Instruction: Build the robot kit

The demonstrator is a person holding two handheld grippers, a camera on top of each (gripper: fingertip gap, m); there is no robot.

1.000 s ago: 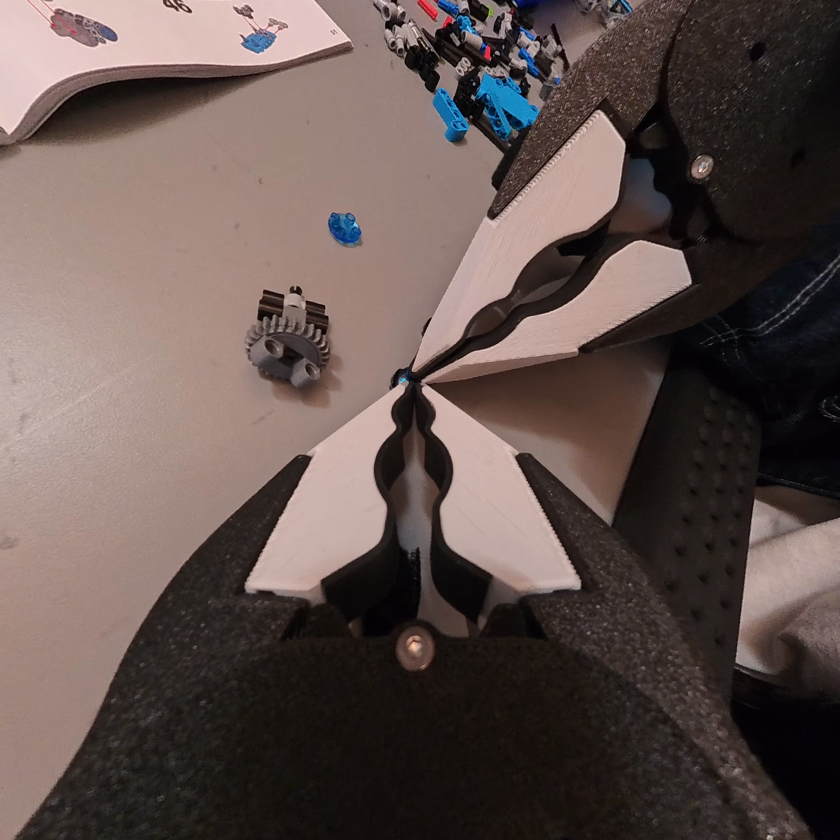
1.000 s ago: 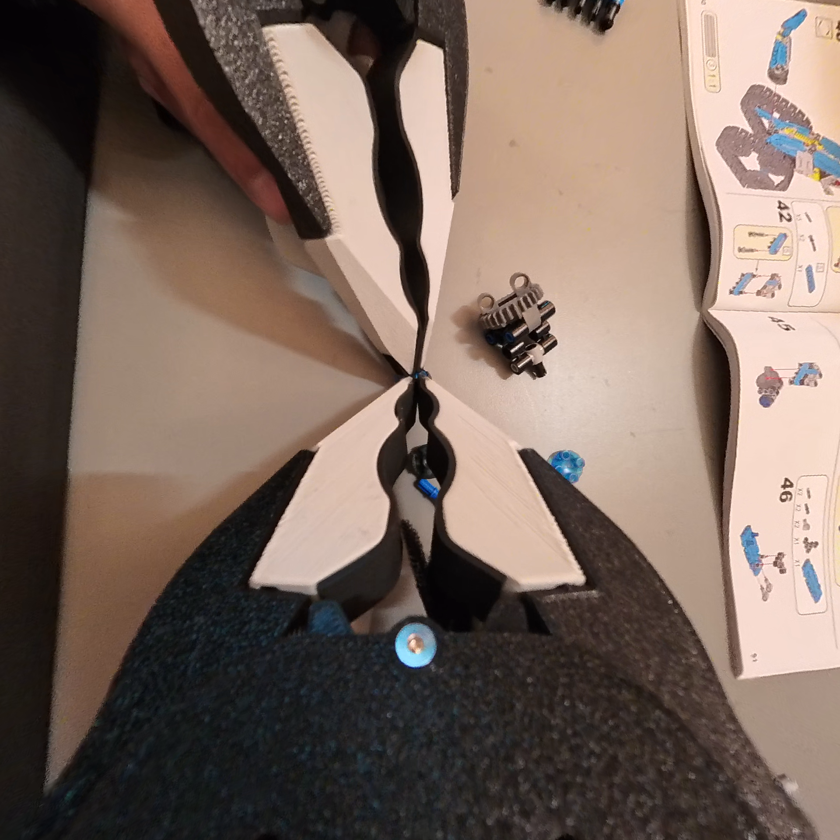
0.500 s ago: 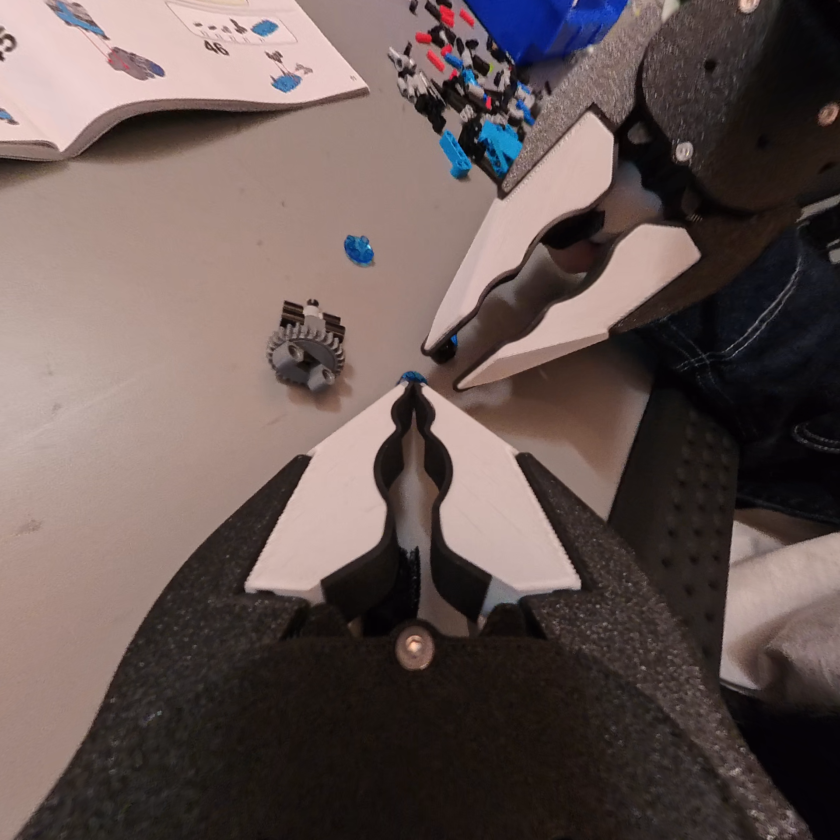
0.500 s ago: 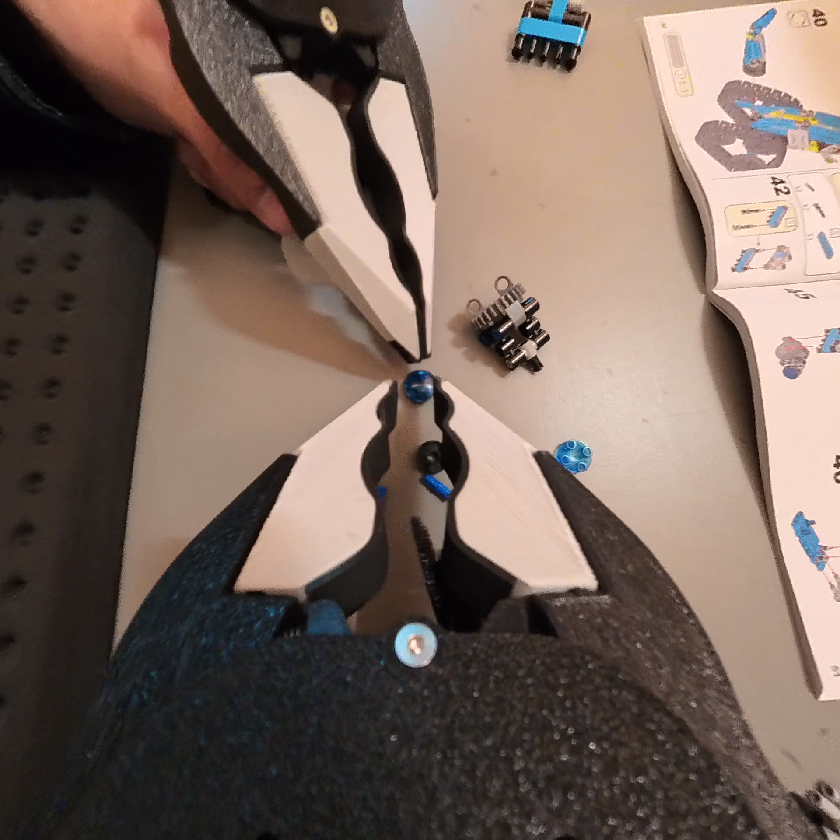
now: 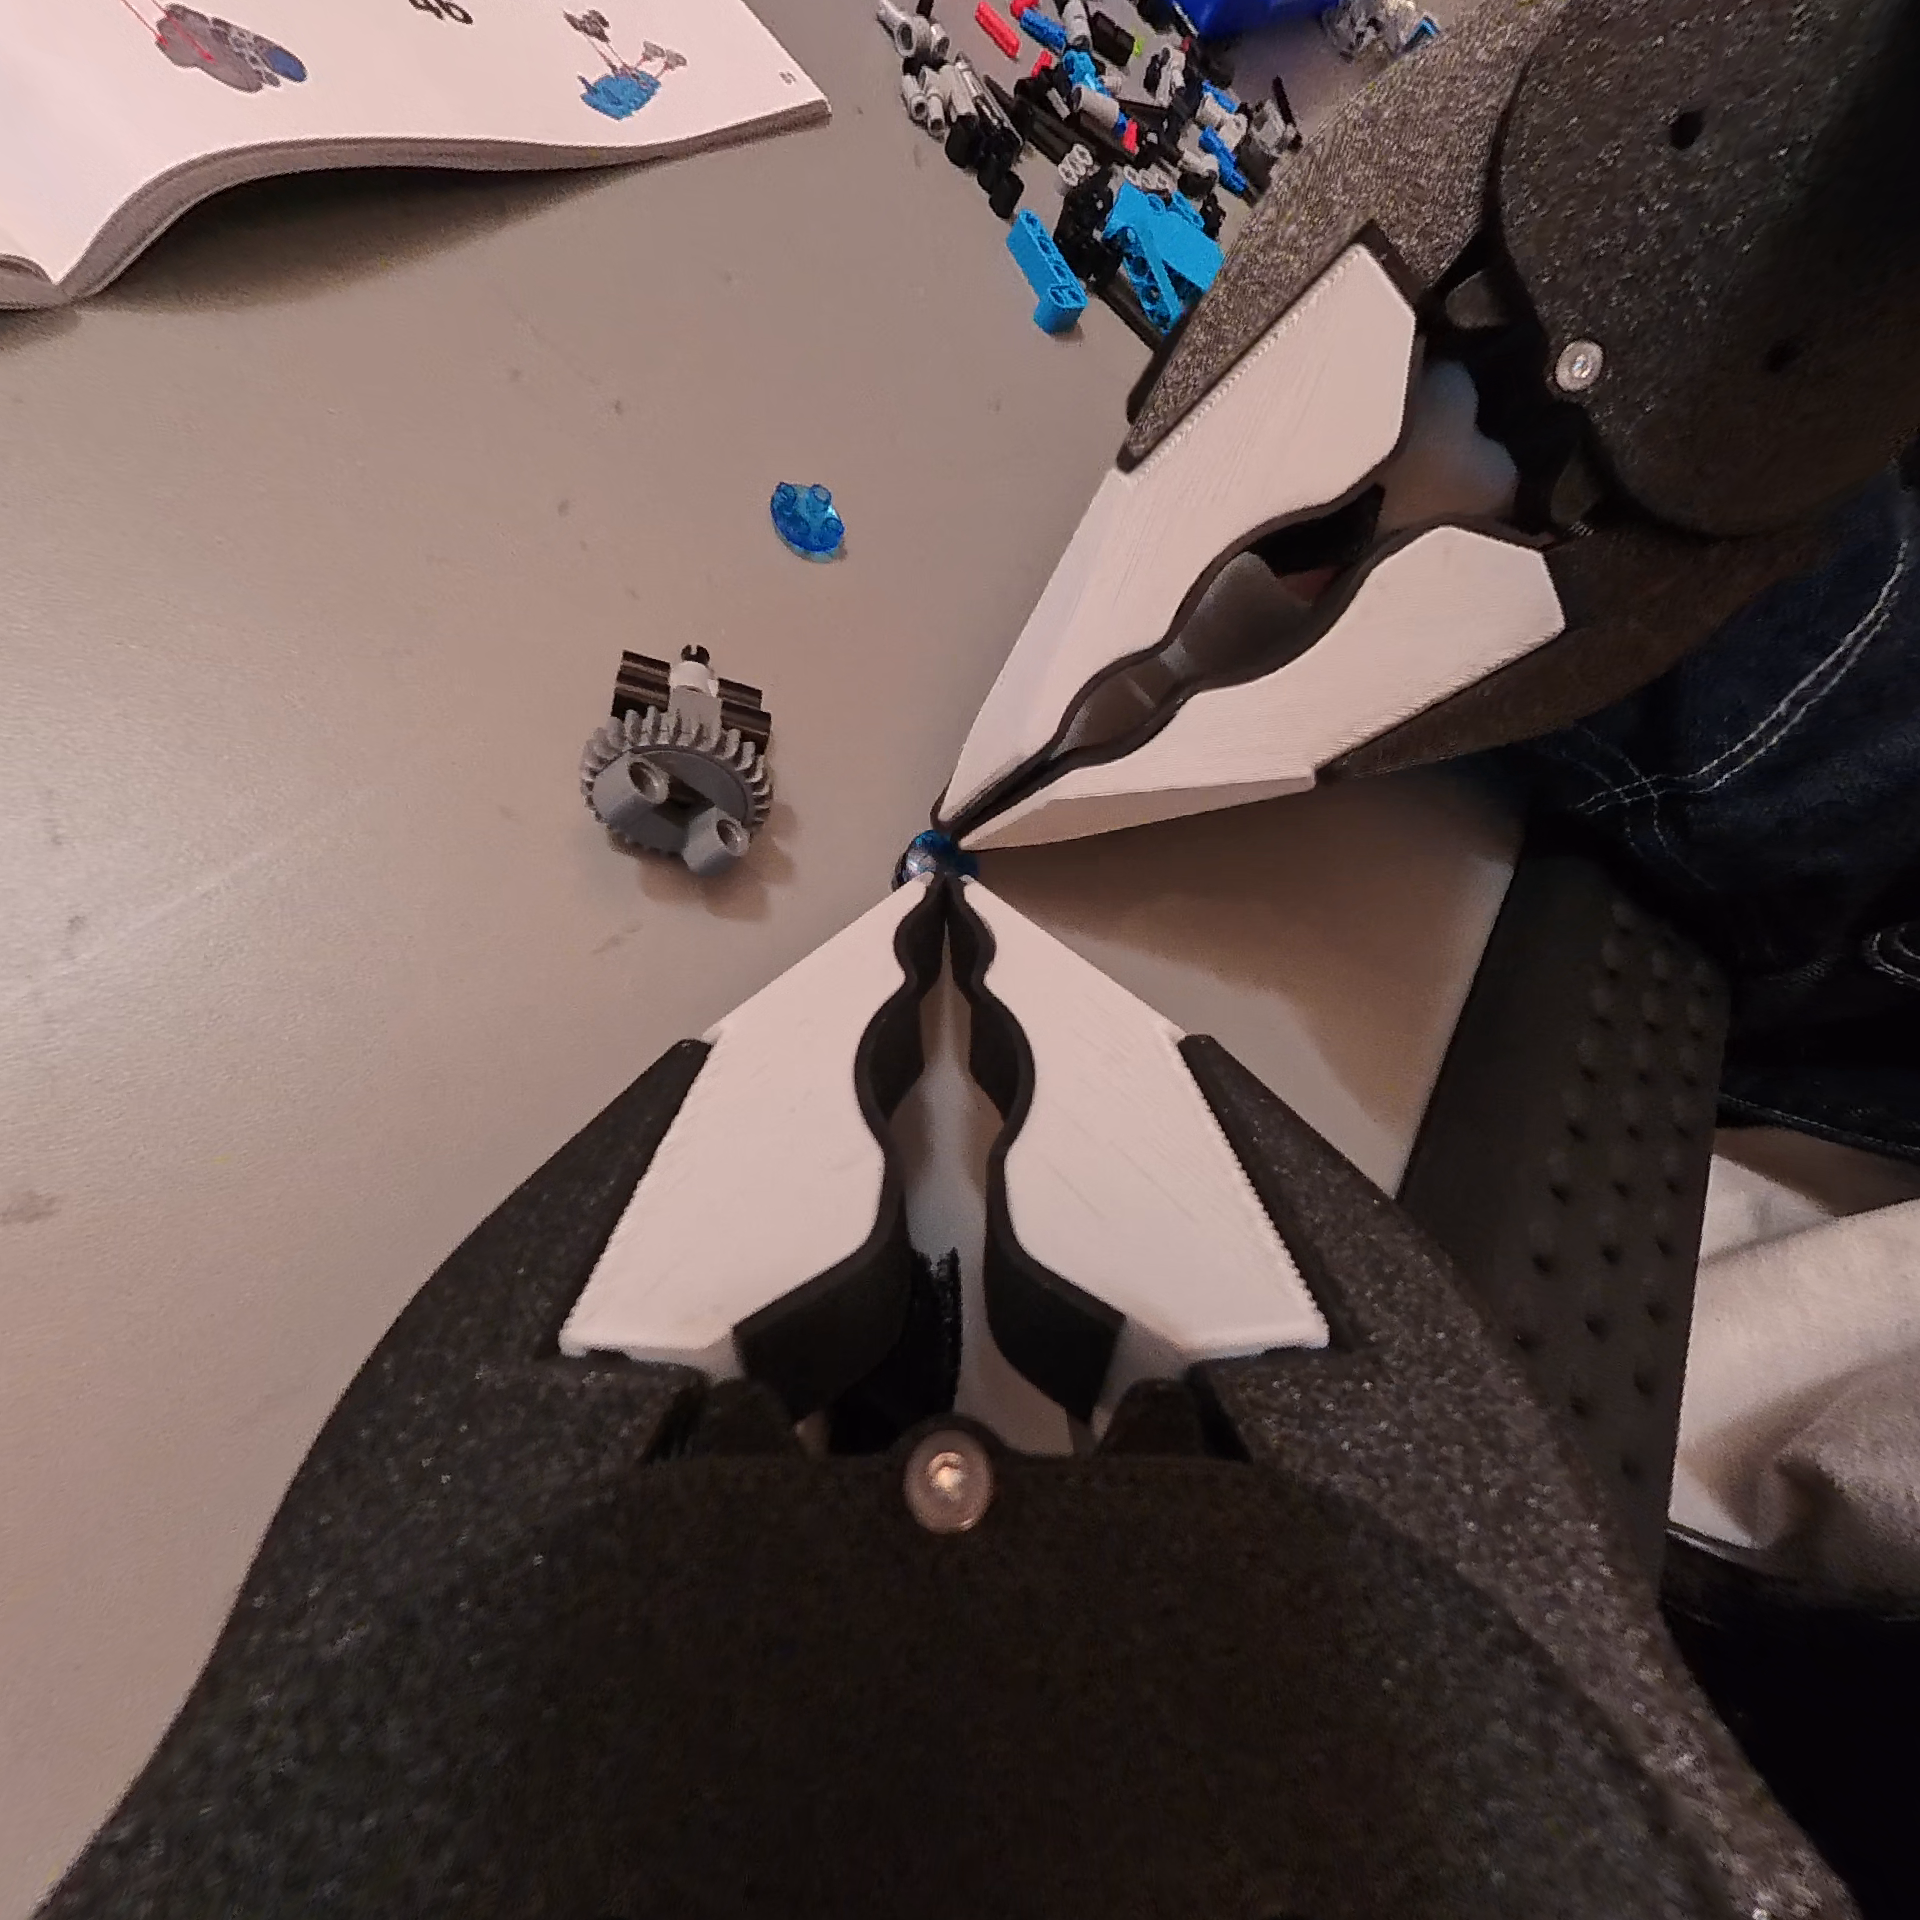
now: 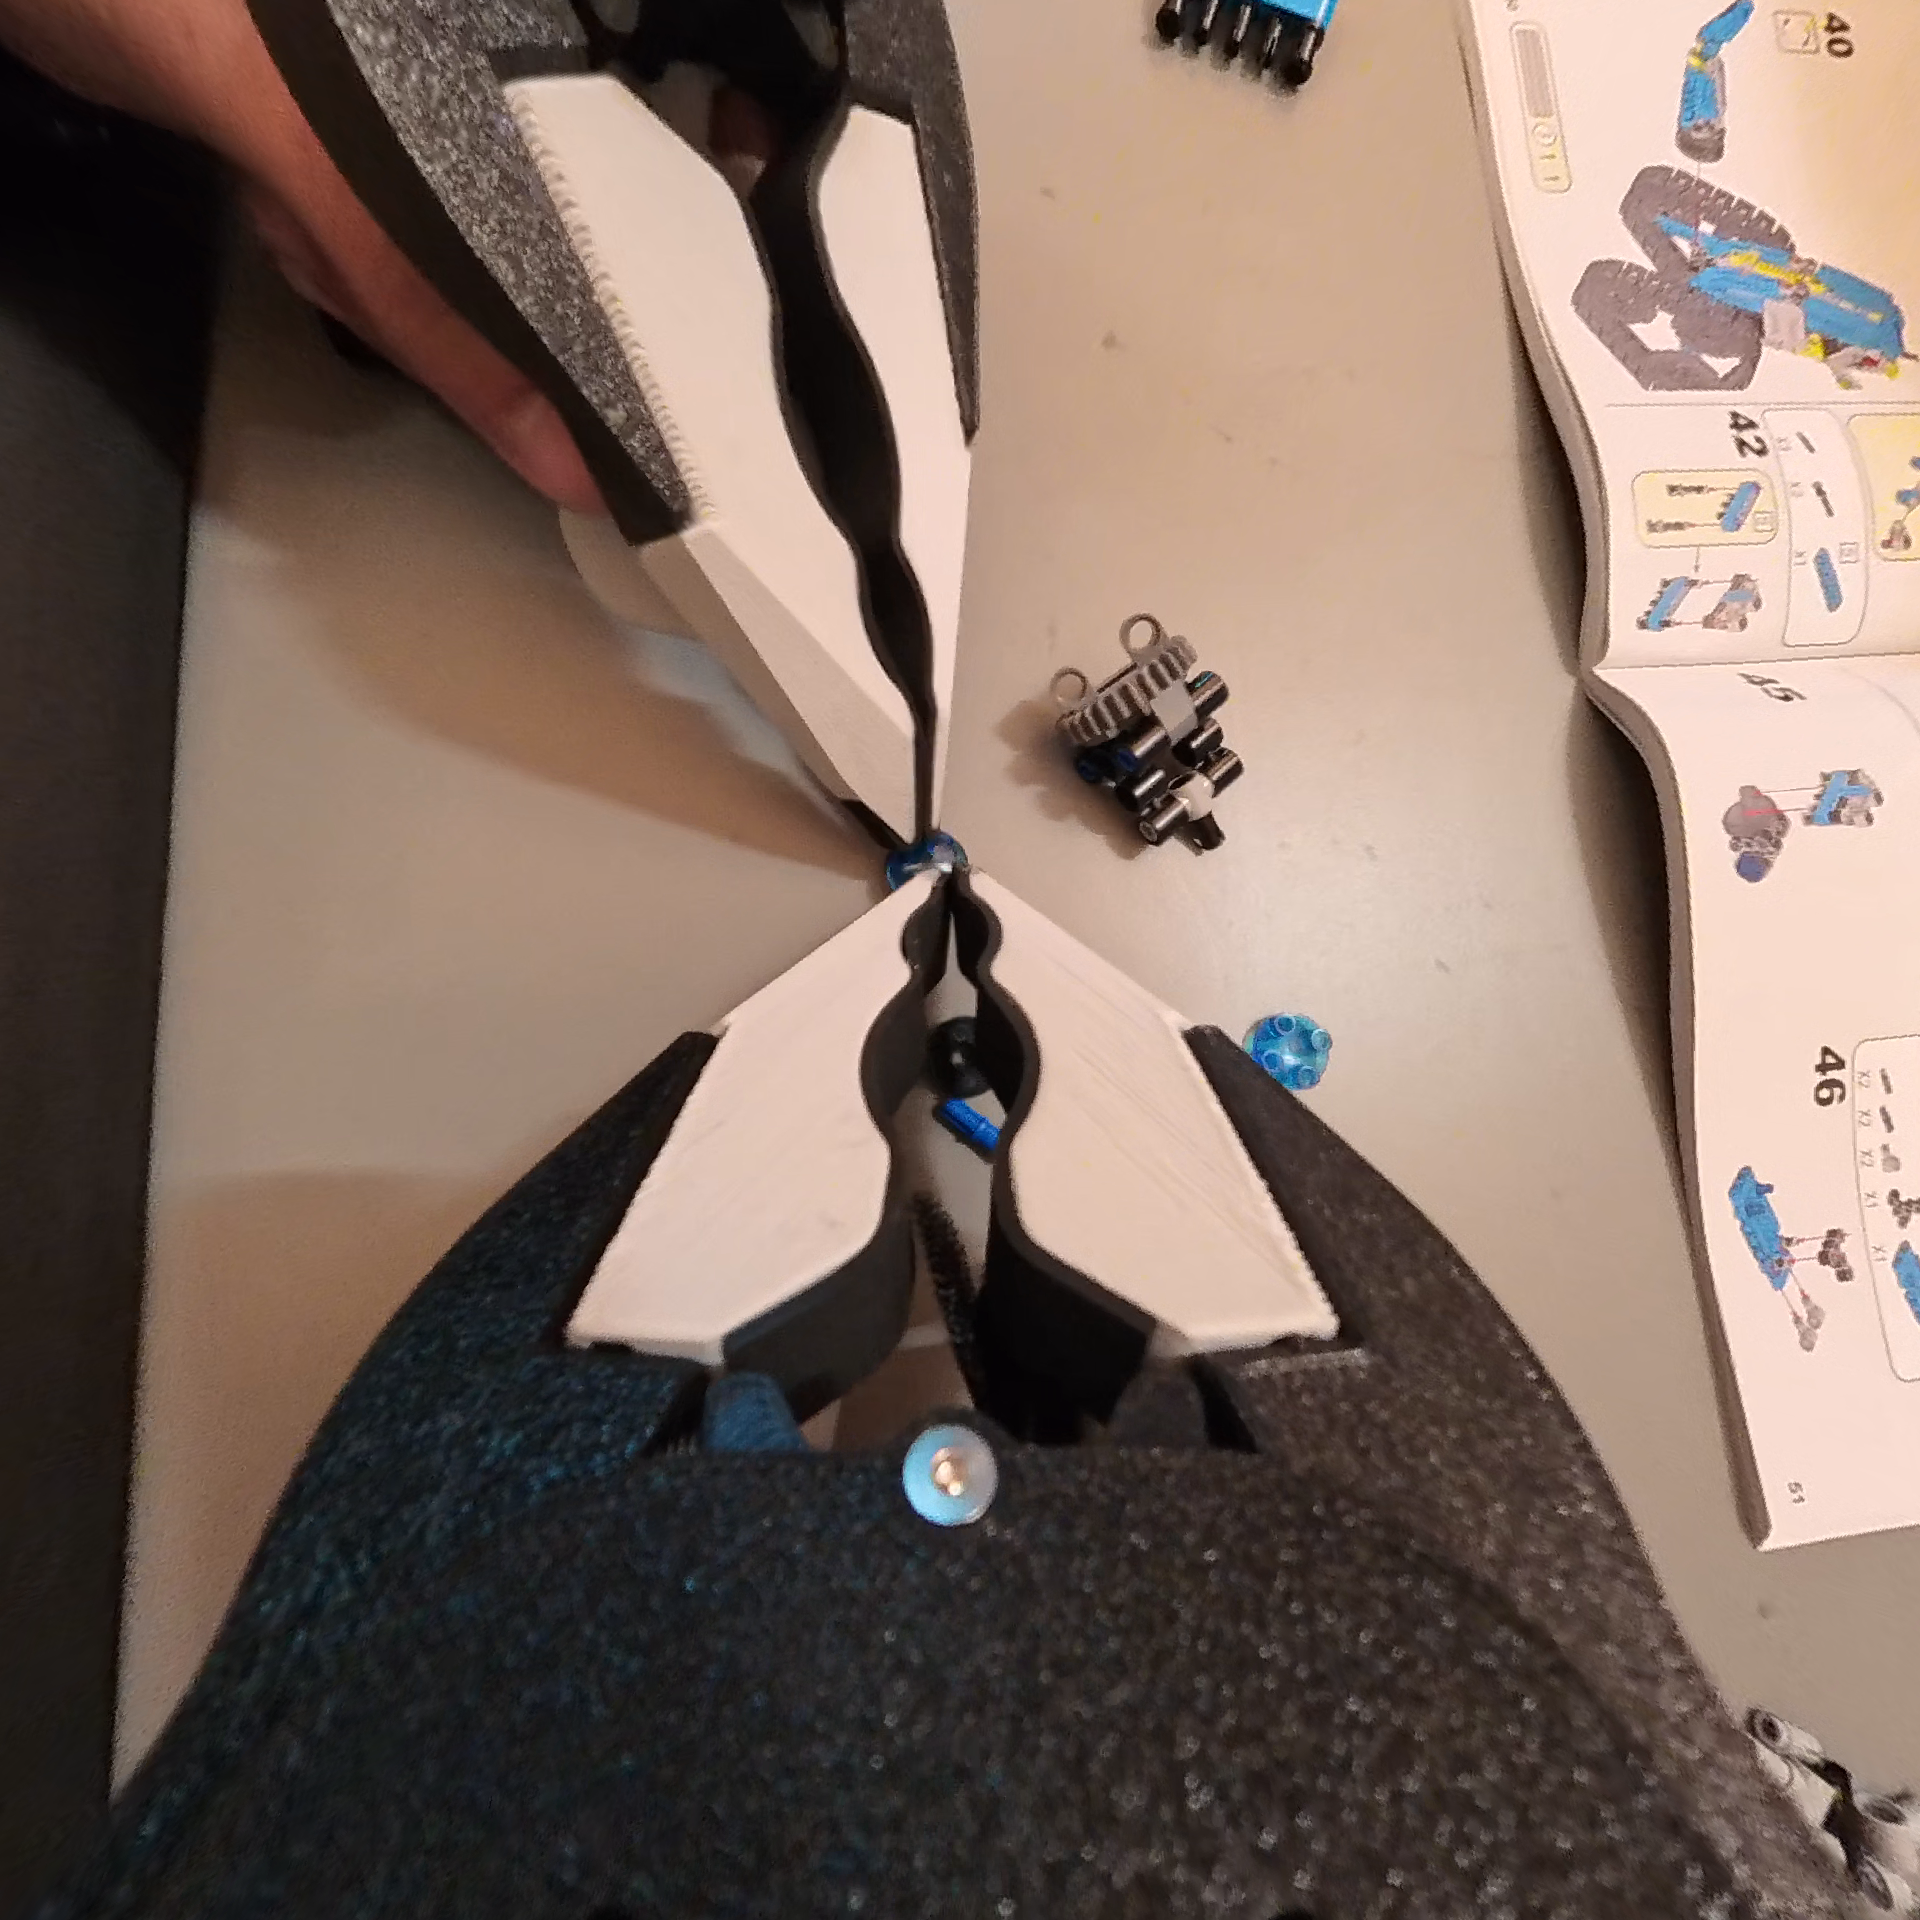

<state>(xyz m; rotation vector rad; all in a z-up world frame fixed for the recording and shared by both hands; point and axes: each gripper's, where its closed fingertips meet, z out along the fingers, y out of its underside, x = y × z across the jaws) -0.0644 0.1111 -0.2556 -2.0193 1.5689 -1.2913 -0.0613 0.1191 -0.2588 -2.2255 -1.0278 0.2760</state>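
A small translucent blue round piece (image 5: 928,858) is pinched where both grippers meet tip to tip, just above the grey table. My left gripper (image 5: 941,885) is shut on it from below in its own view. In the right wrist view the left gripper (image 6: 916,828) comes in from the top, with the piece (image 6: 921,858) at its tip. My right gripper (image 6: 947,885) is also shut on the piece. In the left wrist view the right gripper (image 5: 954,823) comes in from the upper right. A grey gear assembly with black connectors (image 5: 681,769) (image 6: 1143,732) lies close by.
A loose blue round plate (image 5: 807,520) (image 6: 1286,1051) lies on the table. An open instruction booklet (image 5: 364,94) (image 6: 1766,831) and a pile of small parts (image 5: 1101,135) lie farther off. A black piece (image 6: 954,1042) and a blue pin (image 6: 966,1120) lie under the right gripper. A black perforated chair (image 5: 1558,1143) borders the table edge. My left and right fingertips are right by each other.
Half a second ago my right gripper was open and drawn back from the left one. It has come back and shut on the blue piece at the left gripper's tip.
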